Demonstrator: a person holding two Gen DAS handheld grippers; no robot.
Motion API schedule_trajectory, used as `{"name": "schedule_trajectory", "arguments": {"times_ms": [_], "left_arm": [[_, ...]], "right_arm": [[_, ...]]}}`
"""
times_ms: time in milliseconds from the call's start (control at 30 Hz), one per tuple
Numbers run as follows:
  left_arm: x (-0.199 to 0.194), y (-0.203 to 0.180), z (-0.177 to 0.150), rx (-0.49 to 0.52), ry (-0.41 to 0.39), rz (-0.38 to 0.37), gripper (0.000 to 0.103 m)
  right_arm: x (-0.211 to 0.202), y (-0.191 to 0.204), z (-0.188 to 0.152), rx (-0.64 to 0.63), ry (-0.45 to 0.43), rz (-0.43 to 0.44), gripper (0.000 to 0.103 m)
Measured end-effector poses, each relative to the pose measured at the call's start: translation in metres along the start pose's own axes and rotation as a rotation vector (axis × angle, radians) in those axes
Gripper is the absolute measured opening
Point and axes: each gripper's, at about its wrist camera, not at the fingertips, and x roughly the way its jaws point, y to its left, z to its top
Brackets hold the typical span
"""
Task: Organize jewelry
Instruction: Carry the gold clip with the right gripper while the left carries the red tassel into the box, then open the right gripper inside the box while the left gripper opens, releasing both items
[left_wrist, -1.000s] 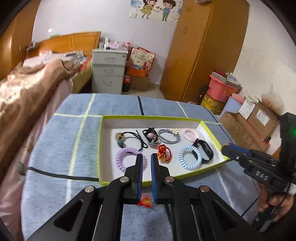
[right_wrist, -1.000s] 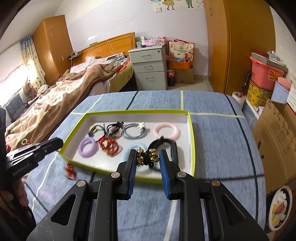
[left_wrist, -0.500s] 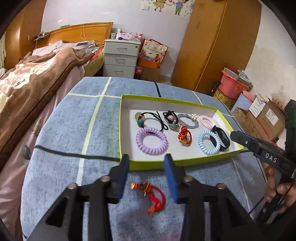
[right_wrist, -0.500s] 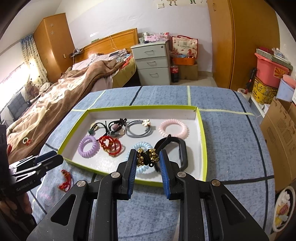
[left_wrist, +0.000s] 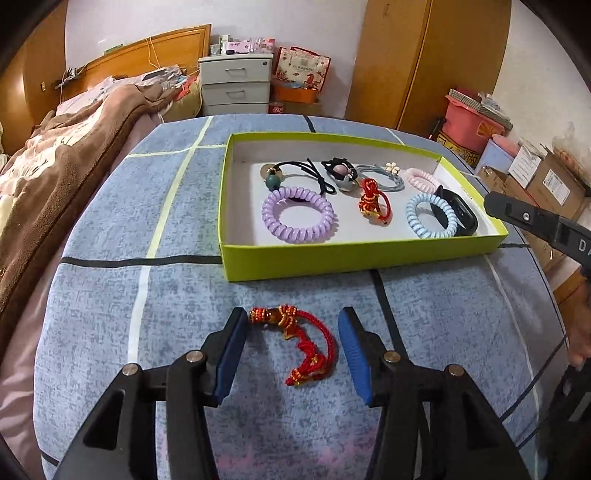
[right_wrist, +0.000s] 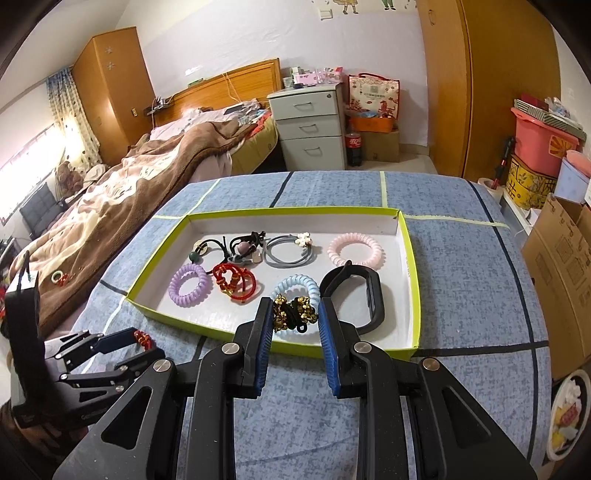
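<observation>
Left claw (left_wrist: 291, 325) low over the tabletop (left_wrist: 147, 295), jaws opening, spread wide w/ the red cord bracelet (left_wrist: 301, 341) lying flat on the cloth between them; one beaded end sits right at the left pad, can't tell if touching. Right claw (right_wrist: 295, 314) pinching a black hair tie w/ gold beads (right_wrist: 293, 312), held up at the near edge of the green tray (right_wrist: 415, 280). Tray's in the middle of the tabletop, holding a purple coil tie (left_wrist: 299, 214), blue coil tie (left_wrist: 428, 216), pink coil tie (right_wrist: 354, 249), black band (right_wrist: 364, 299), another red bracelet (left_wrist: 371, 197) & more.
</observation>
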Motion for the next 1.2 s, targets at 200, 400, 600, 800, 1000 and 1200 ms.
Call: {"name": "schedule_trajectory", "arguments": {"times_ms": [200,400,600,800,1000,1200], "left_arm": [[0.000,-0.007,-0.001,0.042,-0.005,0.059,0.037],[-0.004,0.000,0.000,0.010,-0.013,0.037,0.026],[-0.025,0.003,0.010,-0.009,-0.073,-0.009,0.025],[-0.029,0.008,0.038,-0.032,-0.110,-0.045,0.025],[-0.014,0.003,0.066,-0.021,-0.119,-0.064,0.026],[0.009,-0.005,0.078,-0.004,-0.086,-0.076,0.026]], "right_arm": [[-0.001,0.002,-0.001,-0.001,0.000,0.005,0.026],[-0.001,0.003,-0.002,0.002,0.001,0.002,0.026],[0.001,0.002,0.002,0.002,-0.003,0.002,0.026],[0.008,-0.001,0.014,-0.005,-0.001,-0.008,0.026],[0.027,-0.007,0.029,-0.024,0.010,-0.026,0.026],[0.052,-0.016,0.041,-0.034,0.039,-0.036,0.026]]}}
